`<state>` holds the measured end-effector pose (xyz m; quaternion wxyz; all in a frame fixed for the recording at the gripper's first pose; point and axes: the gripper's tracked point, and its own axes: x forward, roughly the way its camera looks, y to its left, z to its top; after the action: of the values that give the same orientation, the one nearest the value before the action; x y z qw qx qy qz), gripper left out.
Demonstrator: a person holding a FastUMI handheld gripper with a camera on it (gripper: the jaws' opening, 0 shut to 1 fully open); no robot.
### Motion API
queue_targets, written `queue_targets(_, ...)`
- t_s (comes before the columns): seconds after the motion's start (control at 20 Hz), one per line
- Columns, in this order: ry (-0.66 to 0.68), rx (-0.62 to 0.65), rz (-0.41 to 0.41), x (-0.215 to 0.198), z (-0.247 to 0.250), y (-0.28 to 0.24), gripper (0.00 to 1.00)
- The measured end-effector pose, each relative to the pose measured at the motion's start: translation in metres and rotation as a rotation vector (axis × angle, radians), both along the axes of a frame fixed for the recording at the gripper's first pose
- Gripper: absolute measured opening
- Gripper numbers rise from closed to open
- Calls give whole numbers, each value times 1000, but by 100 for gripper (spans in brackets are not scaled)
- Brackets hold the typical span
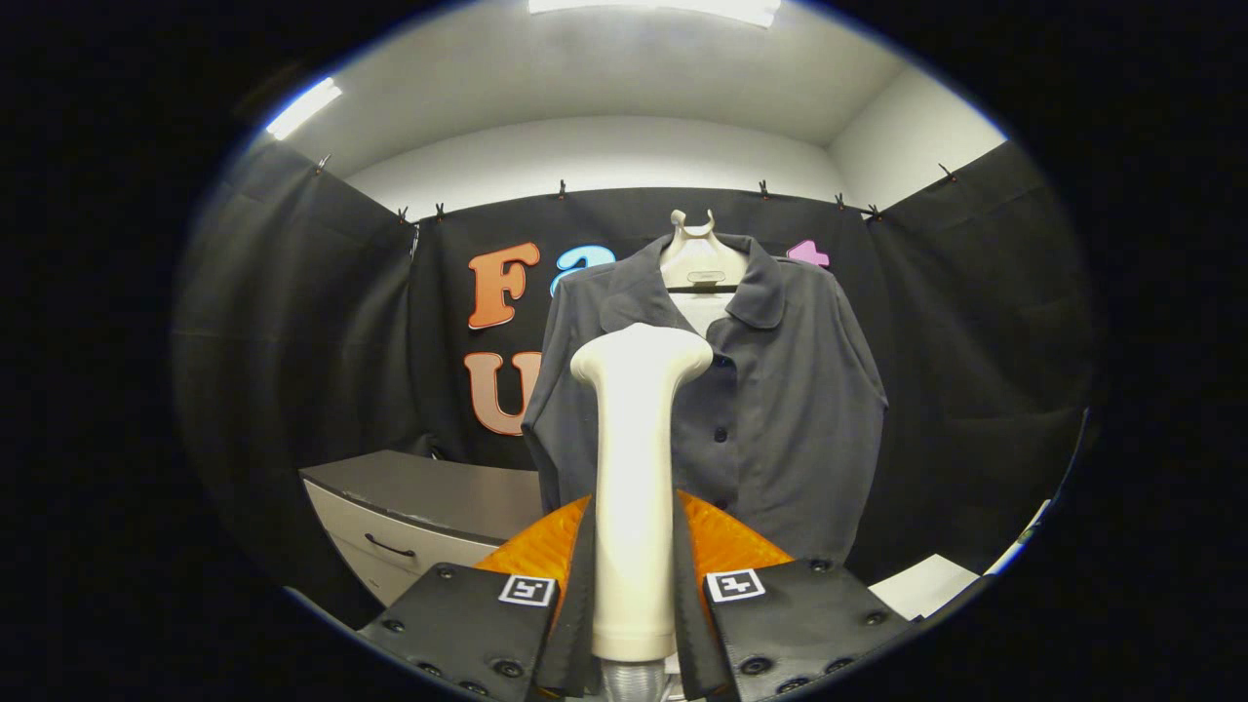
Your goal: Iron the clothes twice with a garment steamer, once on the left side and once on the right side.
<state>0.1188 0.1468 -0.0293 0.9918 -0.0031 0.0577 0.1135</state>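
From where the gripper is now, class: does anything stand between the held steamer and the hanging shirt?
Nothing visible does. The hand-held gripper is shut on the garment steamer, whose head points at the grey shirt hanging just beyond it.

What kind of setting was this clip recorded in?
Most likely a small recording booth staged for a laundry chore, not a real home: black cloth walls clipped up under a white ceiling, a dark shirt on a hanger, a drawer cabinet, and the gripper shut on a garment steamer.
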Motion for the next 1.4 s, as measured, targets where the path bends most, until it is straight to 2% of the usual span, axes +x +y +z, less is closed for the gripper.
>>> queue_targets(0.6, -5, 7, -24, 72, -15, 15, 42)
queue_targets(1.1, -24, -9, -32, 72, -21, 14, 42)
queue_targets(1.4, 3, -16, -37, 60, -43, 13, 43)
